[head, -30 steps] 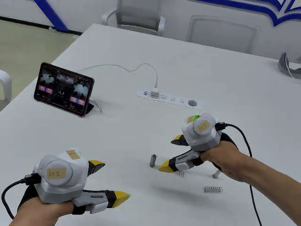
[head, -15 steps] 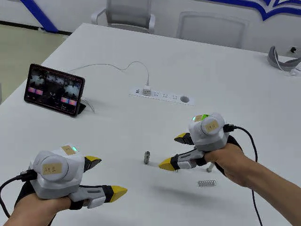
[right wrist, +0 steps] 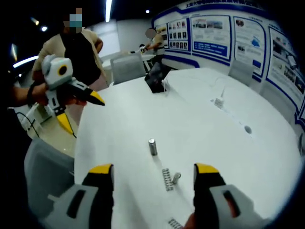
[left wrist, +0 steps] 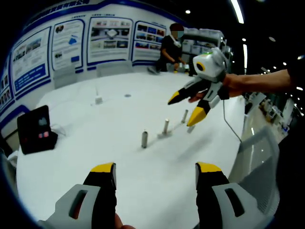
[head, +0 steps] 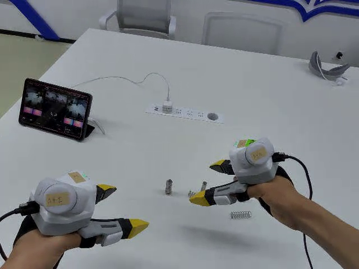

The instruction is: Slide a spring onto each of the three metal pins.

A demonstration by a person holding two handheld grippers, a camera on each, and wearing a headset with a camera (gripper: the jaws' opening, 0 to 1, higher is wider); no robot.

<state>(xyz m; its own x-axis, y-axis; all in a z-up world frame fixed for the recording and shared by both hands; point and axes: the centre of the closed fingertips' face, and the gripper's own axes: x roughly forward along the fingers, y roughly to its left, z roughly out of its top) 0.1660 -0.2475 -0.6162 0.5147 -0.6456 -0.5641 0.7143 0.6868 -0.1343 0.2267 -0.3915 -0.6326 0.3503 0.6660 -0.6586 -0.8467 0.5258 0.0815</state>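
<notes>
Right hand-held gripper (right wrist: 153,168) before upright pin (right wrist: 152,146)

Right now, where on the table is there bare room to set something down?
Bare table between the tablet and the left gripper, and beyond the power strip. Crowded near the right gripper: upright pins and loose springs.

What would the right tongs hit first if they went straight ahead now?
Probably the loose spring and the pin beside it, just ahead between the open right tongs; depth is unclear.
</notes>
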